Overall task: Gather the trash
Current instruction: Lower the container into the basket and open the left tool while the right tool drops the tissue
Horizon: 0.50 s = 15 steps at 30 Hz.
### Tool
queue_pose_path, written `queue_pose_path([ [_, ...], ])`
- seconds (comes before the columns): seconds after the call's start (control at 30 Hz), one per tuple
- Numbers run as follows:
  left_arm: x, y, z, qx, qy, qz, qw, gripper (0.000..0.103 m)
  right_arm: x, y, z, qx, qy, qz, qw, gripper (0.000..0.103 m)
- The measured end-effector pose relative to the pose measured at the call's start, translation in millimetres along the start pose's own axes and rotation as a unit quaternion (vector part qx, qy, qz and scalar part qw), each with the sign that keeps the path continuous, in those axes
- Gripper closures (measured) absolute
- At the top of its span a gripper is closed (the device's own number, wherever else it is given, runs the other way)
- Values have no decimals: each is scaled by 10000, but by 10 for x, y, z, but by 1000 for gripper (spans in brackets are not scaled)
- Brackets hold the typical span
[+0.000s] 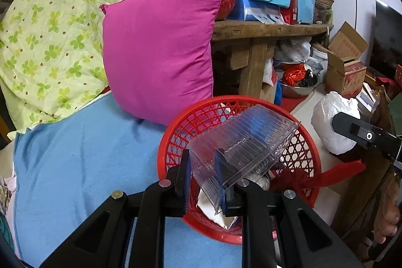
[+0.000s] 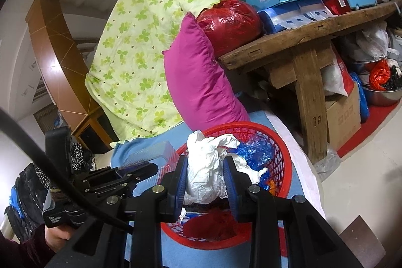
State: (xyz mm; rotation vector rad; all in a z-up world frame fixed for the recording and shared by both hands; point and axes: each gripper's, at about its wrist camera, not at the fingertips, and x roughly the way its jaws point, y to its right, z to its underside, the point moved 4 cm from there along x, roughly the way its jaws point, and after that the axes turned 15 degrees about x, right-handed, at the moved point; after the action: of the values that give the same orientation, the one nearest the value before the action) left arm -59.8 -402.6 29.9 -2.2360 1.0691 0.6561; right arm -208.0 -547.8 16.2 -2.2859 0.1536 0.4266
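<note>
Two grippers over red basket [image 1: 310, 150], left gripper [image 1: 204, 180] pinching clear plastic container [image 1: 241, 142] above rim, right gripper [image 2: 206, 176] clamped on crumpled white tissue [image 2: 208, 167], basket just below, blue wrapper [image 2: 256, 152] inside.

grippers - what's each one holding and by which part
The left gripper pinches a clear ribbed plastic container by one thin wall near its edge. The right gripper clamps a crumpled white paper wad around its middle.

Right claw [image 2: 205, 176] clamps white crumpled paper [image 2: 206, 167] above red basket [image 2: 282, 160].
</note>
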Motion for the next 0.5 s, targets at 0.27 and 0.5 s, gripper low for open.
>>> queue_pose_path([
  [0.27, 158, -191, -60, -277, 45, -8, 9996, 83, 107, -36, -89, 117, 89, -101, 9998, 71],
  [0.5, 322, -218, 40, -444, -5, 186, 9988, 37, 419, 77, -2, 243, -83, 333, 9991, 43],
])
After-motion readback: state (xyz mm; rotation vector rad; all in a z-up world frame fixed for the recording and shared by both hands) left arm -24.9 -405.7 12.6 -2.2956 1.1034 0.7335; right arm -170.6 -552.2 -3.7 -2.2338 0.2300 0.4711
